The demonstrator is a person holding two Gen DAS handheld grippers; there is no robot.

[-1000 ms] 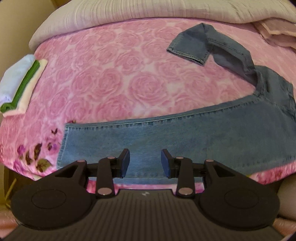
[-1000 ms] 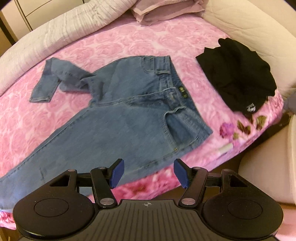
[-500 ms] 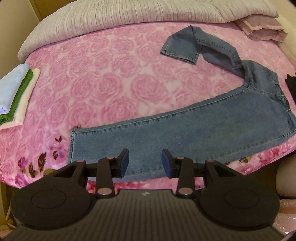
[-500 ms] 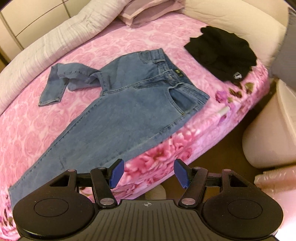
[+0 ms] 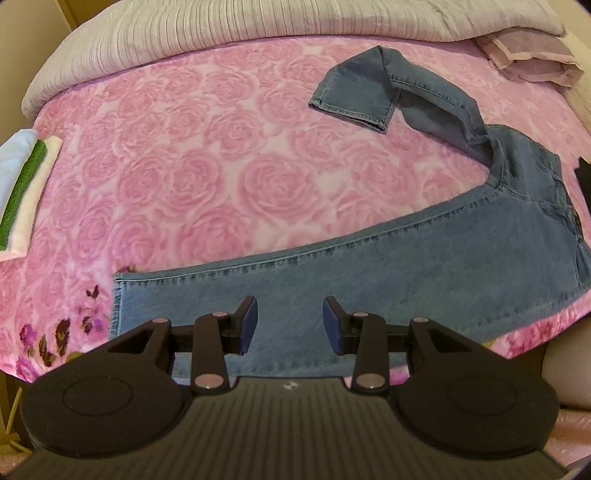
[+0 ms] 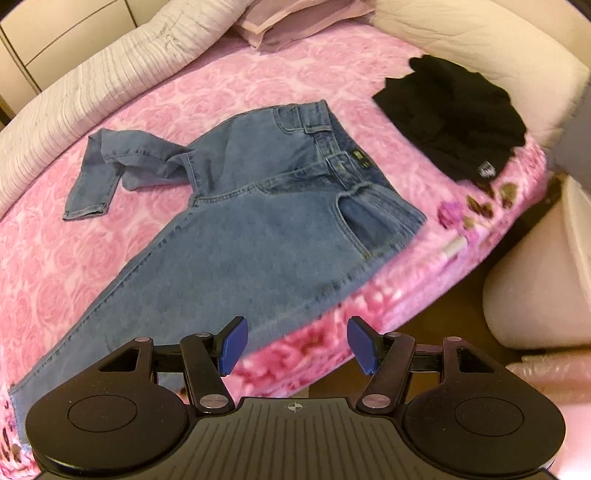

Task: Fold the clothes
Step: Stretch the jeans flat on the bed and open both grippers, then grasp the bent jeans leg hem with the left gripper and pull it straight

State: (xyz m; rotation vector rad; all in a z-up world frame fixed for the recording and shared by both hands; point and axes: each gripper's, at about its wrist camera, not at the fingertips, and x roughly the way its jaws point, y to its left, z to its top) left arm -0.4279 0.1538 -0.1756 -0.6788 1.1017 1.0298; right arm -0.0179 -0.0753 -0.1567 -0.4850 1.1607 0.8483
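Note:
Blue jeans [image 5: 369, 273] [image 6: 251, 229] lie spread on the pink rose bedspread [image 5: 184, 166] [image 6: 258, 77]. One leg runs straight along the bed's near edge. The other leg [image 5: 373, 88] [image 6: 110, 162] is bent back on itself farther up the bed. My left gripper [image 5: 290, 325] hovers open above the straight leg near its hem, nothing between its fingers. My right gripper [image 6: 295, 345] is open above the bed's edge, just below the hip of the jeans, and holds nothing.
A stack of folded clothes, white and green [image 5: 22, 184], sits at the left bed edge. A black garment [image 6: 454, 114] lies right of the jeans. A rolled grey quilt [image 5: 258, 29] and pillows [image 6: 295, 18] line the far side. A pale rounded seat [image 6: 535, 288] stands beside the bed.
Both views pulled back from the bed half a second ago and have since swung in closer again. The jeans lie as they did, and both grippers have stayed open.

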